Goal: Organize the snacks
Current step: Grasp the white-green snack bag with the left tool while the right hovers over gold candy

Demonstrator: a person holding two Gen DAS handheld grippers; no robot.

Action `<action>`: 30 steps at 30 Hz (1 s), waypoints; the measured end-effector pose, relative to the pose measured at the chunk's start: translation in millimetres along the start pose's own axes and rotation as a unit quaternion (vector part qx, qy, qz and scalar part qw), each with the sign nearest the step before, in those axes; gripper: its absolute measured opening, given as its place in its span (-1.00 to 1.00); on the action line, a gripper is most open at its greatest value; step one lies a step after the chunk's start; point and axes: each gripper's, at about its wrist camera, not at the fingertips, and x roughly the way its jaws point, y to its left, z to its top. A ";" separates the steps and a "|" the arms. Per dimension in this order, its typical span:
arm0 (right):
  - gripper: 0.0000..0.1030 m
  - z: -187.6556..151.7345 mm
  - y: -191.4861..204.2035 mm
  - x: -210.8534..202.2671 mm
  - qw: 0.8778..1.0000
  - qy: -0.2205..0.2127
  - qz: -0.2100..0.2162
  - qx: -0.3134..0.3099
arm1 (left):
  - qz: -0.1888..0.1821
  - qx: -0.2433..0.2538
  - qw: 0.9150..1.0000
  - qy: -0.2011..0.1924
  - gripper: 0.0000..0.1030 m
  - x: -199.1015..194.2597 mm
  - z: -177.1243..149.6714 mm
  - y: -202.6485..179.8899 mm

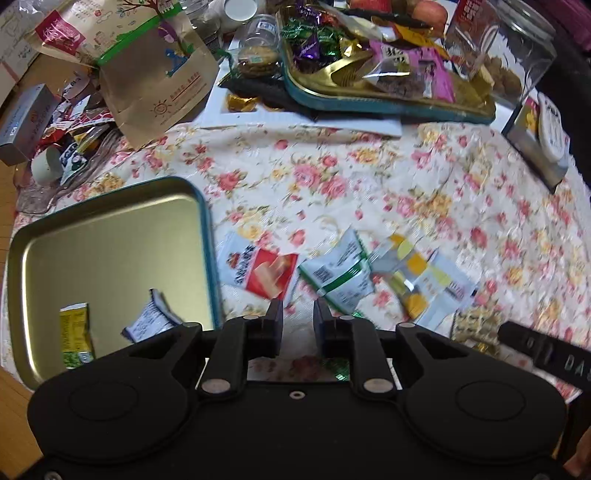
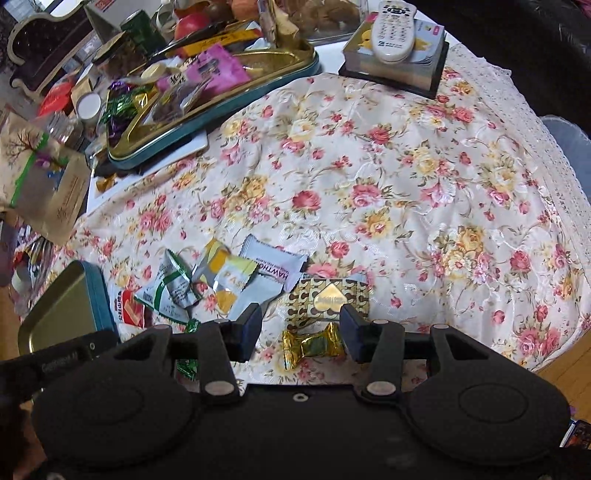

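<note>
Both tongs point steeply down at the flowered cloth (image 2: 369, 166) on the desk. The right tongs (image 2: 301, 330) stand partly apart and empty, with a gold-wrapped candy (image 2: 314, 345) lying on the cloth between the tips, touching neither. Just beyond them sits a brown-and-cream patterned packet (image 2: 328, 297), and past that to their left a loose row of snack packets: a grey one (image 2: 269, 273), a yellow-and-grey one (image 2: 225, 277) and a green-and-white one (image 2: 173, 290). The left tongs (image 1: 298, 321) are narrowly parted and hold nothing; the cloth shows through the gap. Just ahead of them lies a red-and-white packet (image 1: 264, 271). To their left is a gold tray with a teal rim (image 1: 110, 229), holding a yellow packet (image 1: 75, 338) and a white one (image 1: 147, 323) near its closer end. Far beyond both tongs, a second gold tray (image 1: 332, 96) is heaped with sweets and packets, a paper bag (image 1: 155, 74) stands to its left, and a remote control (image 2: 393, 31) rests on a box at the far right.
</note>
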 end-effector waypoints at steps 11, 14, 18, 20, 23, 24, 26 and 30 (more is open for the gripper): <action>-0.04 6.5 -35.1 -9.1 0.999 -0.009 0.012 0.041 | -0.004 0.015 1.000 0.000 -0.48 20.3 2.3 -36.8; -0.04 6.8 -44.5 -10.3 0.998 -0.010 0.014 0.055 | -0.006 0.002 1.000 0.010 -0.48 29.0 4.5 -37.4; -0.04 8.3 -49.5 -12.5 0.998 -0.012 0.020 0.063 | -0.009 -0.021 1.000 0.011 -0.48 37.1 7.2 -35.8; -0.04 8.5 -50.1 -14.0 0.998 -0.015 0.022 0.062 | -0.005 -0.029 1.000 0.005 -0.48 40.0 8.9 -35.2; -0.04 7.6 -50.9 -15.7 0.998 -0.017 0.023 0.057 | 0.007 -0.033 0.999 0.003 -0.47 46.9 10.2 -35.5; -0.04 7.1 -51.4 -16.0 0.998 -0.017 0.023 0.057 | 0.007 -0.034 0.999 -0.001 -0.47 47.1 10.0 -35.5; -0.04 6.8 -53.0 -16.0 0.998 -0.016 0.024 0.059 | 0.012 -0.030 0.999 -0.008 -0.47 46.2 10.5 -37.2; -0.04 6.7 -54.7 -16.2 0.998 -0.015 0.027 0.062 | 0.028 -0.029 0.999 -0.001 -0.47 49.2 11.9 -39.1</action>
